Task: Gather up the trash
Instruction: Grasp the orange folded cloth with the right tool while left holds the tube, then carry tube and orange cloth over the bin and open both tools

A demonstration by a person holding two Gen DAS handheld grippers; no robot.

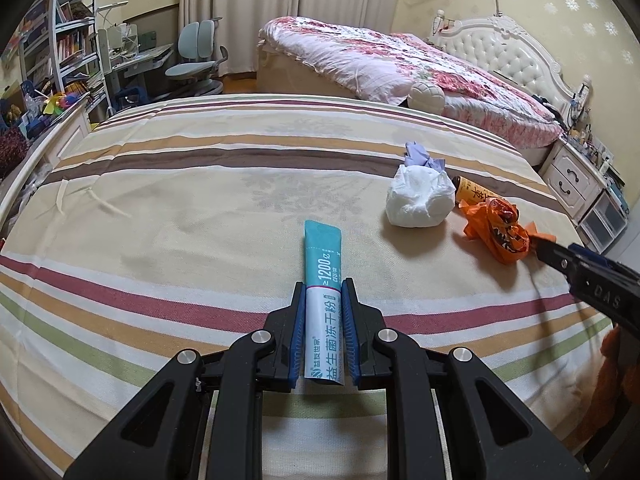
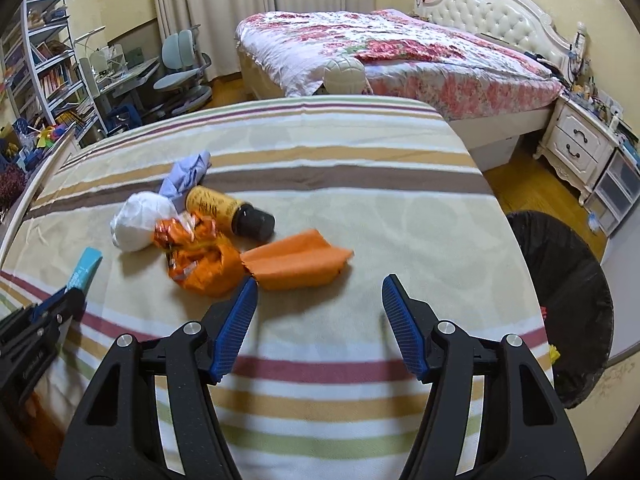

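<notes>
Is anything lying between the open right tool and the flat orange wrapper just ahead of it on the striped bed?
Nothing visible does. The right tool stands open over bare striped sheet, and the flat orange wrapper lies just ahead of its fingertips. The crumpled orange bag sits beside the wrapper, not in front of it.

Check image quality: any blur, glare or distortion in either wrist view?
Left wrist: sharp; sachet print legible; fisheye bends the striped bedspread; dark corner vignette. Right wrist: orange wrapper and snack bag slightly smeared. Neither shows glare; light soft and warm.
</notes>
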